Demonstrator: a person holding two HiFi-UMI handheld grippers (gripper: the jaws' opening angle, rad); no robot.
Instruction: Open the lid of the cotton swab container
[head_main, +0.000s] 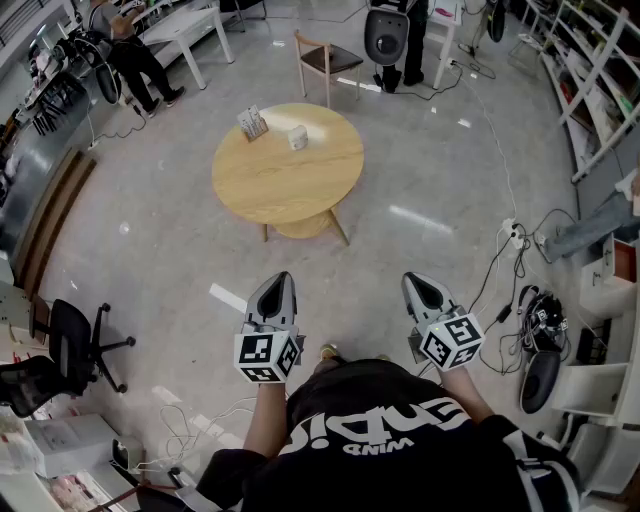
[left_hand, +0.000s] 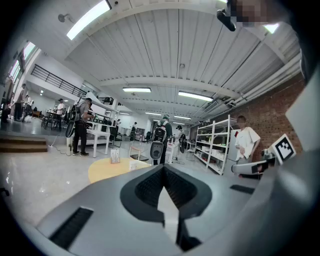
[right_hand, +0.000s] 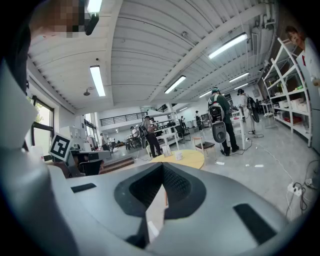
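While the round counter stands well ahead, the left claw and right claw hang fully closed, gripping nothing; the cotton swab container (too small for detail) sits near the counter's far edge.

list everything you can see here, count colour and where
round wooden table: one, light yellow-brown, mid-floor ahead of the person
small round cotton swab container: one, white, far part of the tabletop
small upright printed box: one, pale, on the tabletop left of the container
wooden chair: one, brown with a dark seat, behind the table
wheeled office chair: one, black, left edge
metal shelving: one run, white, right side
power strip with cables: one, white, floor at right
bystanders: at least two, dark clothes, far end
left gripper: one, grey, fingers shut, empty, near the person
right gripper: one, grey, fingers shut, empty, beside it
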